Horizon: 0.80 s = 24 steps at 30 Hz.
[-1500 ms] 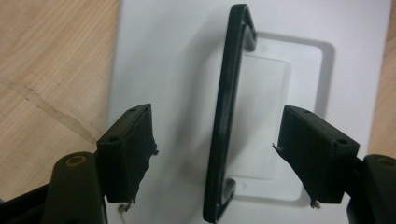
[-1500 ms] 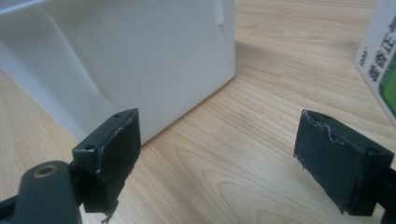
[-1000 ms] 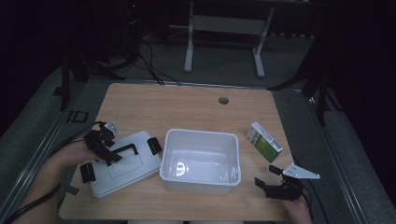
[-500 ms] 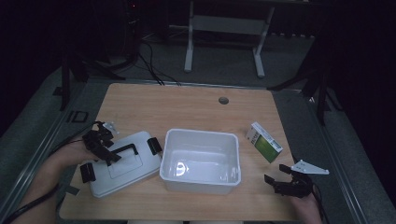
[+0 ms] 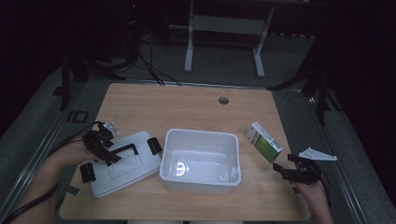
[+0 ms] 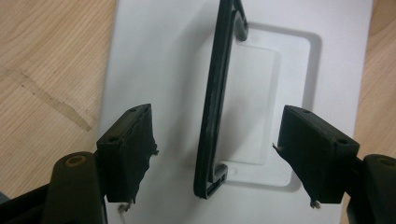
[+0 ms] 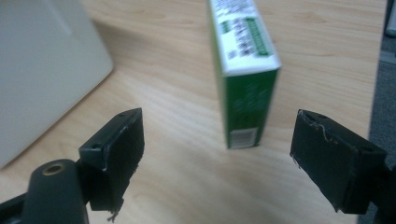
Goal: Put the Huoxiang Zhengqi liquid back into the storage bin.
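Observation:
A white lid (image 5: 119,163) with a black handle (image 5: 122,151) lies flat at the table's front left. My left gripper (image 5: 100,144) hovers over it, open; in the left gripper view the handle (image 6: 217,98) runs between the jaws, untouched. A white tub (image 5: 201,161) stands open and looks empty at the front middle. A green and white carton (image 5: 264,141) stands on edge to its right. My right gripper (image 5: 292,170) is open just in front of the carton (image 7: 243,65), a short way off, nothing between its fingers.
The wooden table (image 5: 187,107) has a round cable hole (image 5: 223,100) near its far edge. Black clips (image 5: 154,145) sit on the lid's ends. A grey stand (image 5: 224,28) and cables lie on the floor beyond. The room around is dark.
My right gripper has drawn back toward the front right edge and stayed open. The left gripper has shifted slightly over the lid's handle.

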### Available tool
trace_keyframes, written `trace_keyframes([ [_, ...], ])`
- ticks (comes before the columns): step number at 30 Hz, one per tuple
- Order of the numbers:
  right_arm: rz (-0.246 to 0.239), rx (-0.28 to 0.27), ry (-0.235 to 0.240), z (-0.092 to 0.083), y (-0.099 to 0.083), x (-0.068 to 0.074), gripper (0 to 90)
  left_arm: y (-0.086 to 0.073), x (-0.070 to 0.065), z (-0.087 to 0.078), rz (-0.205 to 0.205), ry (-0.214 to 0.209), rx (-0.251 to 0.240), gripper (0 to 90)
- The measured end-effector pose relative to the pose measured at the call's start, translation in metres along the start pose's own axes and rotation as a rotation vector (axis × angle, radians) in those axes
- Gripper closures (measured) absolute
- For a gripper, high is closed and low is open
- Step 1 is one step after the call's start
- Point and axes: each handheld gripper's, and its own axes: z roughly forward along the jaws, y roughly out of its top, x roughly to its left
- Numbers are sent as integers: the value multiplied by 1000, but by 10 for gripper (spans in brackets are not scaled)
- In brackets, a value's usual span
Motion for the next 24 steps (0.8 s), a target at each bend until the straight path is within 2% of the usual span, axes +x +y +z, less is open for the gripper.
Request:
trace_keyframes([
  [6, 0, 29, -6, 6, 15, -14, 232, 0, 0, 0, -1, 0, -2, 272],
  [7, 1, 34, 7, 8, 19, -16, 249, 1, -1, 0, 3, -4, -1, 272],
  [16, -31, 111, 26, 22, 41, -17, 350, 1, -1, 2, 5, -8, 10, 272],
  [24, -74, 202, 13, 35, 63, -15, 473, 3, 0, 0, 6, -6, 11, 272],
])
